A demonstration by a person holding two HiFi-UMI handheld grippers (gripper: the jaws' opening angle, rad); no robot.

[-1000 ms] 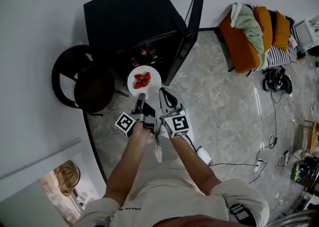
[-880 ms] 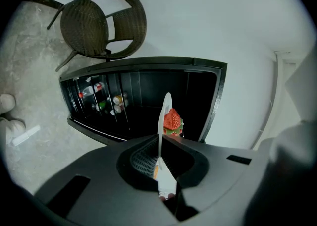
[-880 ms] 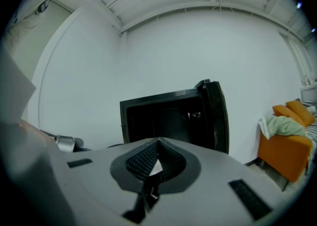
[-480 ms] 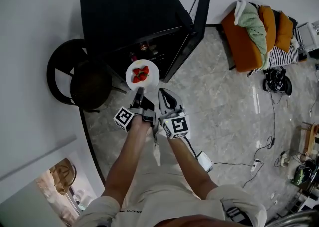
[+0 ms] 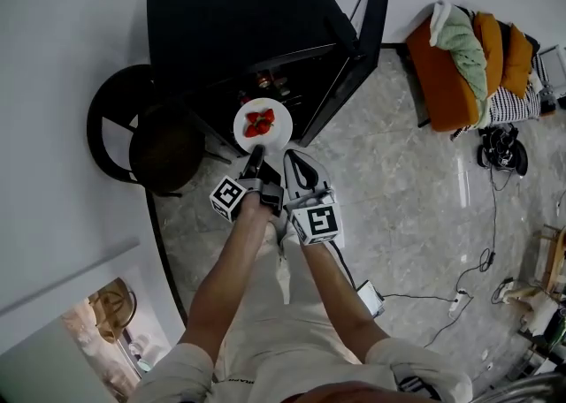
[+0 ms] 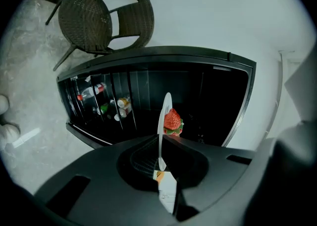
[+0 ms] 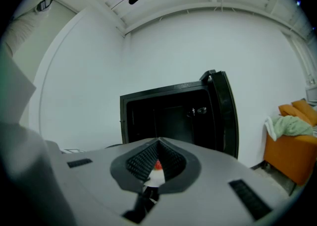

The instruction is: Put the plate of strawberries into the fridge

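Observation:
A white plate carries several strawberries and hangs just in front of the open black fridge. My left gripper is shut on the plate's near rim. In the left gripper view the plate shows edge-on between the jaws, with a strawberry beside it and the left gripper clamped on its edge. My right gripper sits right beside the left one, jaws together, holding nothing. In the right gripper view the right gripper points at the fridge's dark inside.
The fridge door stands swung open to the right. Bottles and cans sit on racks inside. A dark wicker chair stands left of the fridge. An orange sofa with cushions is at the far right, and cables lie on the stone floor.
The left gripper has carried the plate lower and a little nearer the fridge opening. The right gripper has stayed close beside it.

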